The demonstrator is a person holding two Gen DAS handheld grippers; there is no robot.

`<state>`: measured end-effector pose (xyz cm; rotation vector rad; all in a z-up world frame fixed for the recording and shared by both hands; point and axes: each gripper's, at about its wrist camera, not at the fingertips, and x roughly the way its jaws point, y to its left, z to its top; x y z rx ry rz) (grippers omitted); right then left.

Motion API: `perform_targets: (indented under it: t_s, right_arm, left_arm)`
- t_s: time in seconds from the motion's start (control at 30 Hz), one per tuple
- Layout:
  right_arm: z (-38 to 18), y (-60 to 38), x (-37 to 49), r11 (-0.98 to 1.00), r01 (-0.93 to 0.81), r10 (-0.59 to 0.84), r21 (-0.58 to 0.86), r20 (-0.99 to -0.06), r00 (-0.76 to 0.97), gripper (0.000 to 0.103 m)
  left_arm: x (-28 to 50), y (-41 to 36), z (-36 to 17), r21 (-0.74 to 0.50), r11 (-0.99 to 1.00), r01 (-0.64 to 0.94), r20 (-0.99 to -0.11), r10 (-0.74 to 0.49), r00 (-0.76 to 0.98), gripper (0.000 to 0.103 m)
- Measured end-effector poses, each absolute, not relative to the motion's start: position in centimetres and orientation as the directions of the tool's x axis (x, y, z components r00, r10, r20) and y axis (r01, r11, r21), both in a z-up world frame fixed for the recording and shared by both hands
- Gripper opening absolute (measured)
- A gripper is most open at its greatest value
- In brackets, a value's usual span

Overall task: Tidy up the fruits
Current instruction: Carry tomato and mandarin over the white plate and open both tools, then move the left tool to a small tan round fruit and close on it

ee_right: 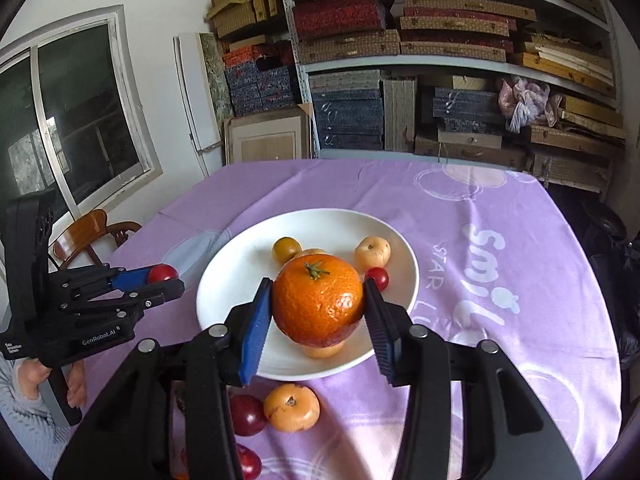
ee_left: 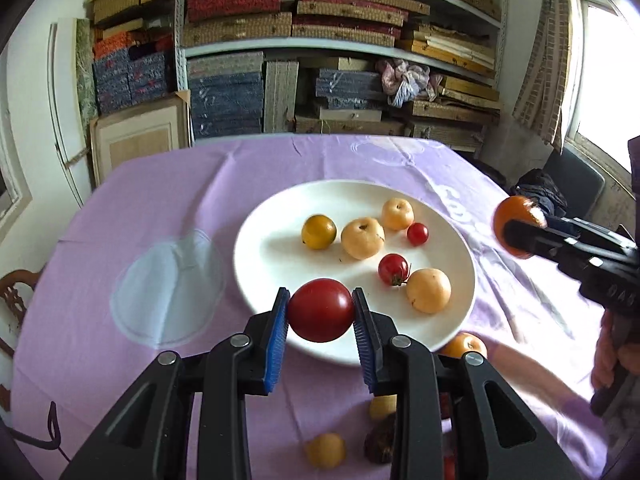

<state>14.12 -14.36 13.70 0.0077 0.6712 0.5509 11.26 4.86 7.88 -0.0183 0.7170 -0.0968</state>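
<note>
A white plate [ee_left: 260, 256] sits mid-table on a purple cloth and holds several small fruits: yellow ones and cherry tomatoes. My left gripper [ee_left: 321, 312] is shut on a red tomato [ee_left: 320, 310], held over the plate's near rim. My right gripper [ee_right: 318, 308] is shut on an orange [ee_right: 318, 300], held above the plate [ee_right: 224, 280]. The right gripper with the orange [ee_left: 516, 224] shows at the right of the left wrist view. The left gripper with the tomato [ee_right: 162, 273] shows at the left of the right wrist view.
Loose fruits lie on the cloth near the plate's front: an orange-yellow one [ee_right: 292, 407], dark red ones [ee_right: 246, 414], a yellow one [ee_left: 326, 450]. A clear plastic lid [ee_left: 168, 284] lies left of the plate. Shelves of boxes stand behind the table; a wooden chair [ee_right: 90, 232] is at the left.
</note>
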Motion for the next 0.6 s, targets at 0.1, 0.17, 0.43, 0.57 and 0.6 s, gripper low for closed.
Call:
perform_targets:
  t_s: [0.1,0.17,0.43,0.57,0.6]
  right_arm:
    - [11.3,-13.7,16.4,0.867,-0.463,0.467,0.183,-0.623,0.628,0.044]
    - [10.2,-13.7,17.5,0.875,-0.448,0.452,0.181,-0.636,0.626,0.044]
    - [12.0,-15.8,15.6,0.842,-0.479,0.529,0.248,-0.551,0.645,0.060]
    - [15.4,-17.2,10.6,0.816,-0.529,0.570,0.235,-0.486,0.663,0.085]
    - [15.8,-17.6,9.2,0.818,-0.532,0.565,0.219,-0.476,0.674,0.095]
  left_arm:
    - [13.1,4.4,6.3,-0.047,0.995,0.085,-0.680,-0.094,0.727,0.031]
    - [14.1,4.3,5.4,-0.046,0.995,0.086,-0.695,-0.094,0.713,0.032]
    - [13.5,5.4,5.7,-0.066,0.995,0.074,-0.675,-0.099,0.731,0.060]
    - [9.8,5.9,7.7,-0.050,0.996,0.080,-0.650,-0.094,0.754,0.073]
    - [8.7,6.1,8.0,-0.037,0.997,0.075,-0.643,-0.081,0.762,0.078]
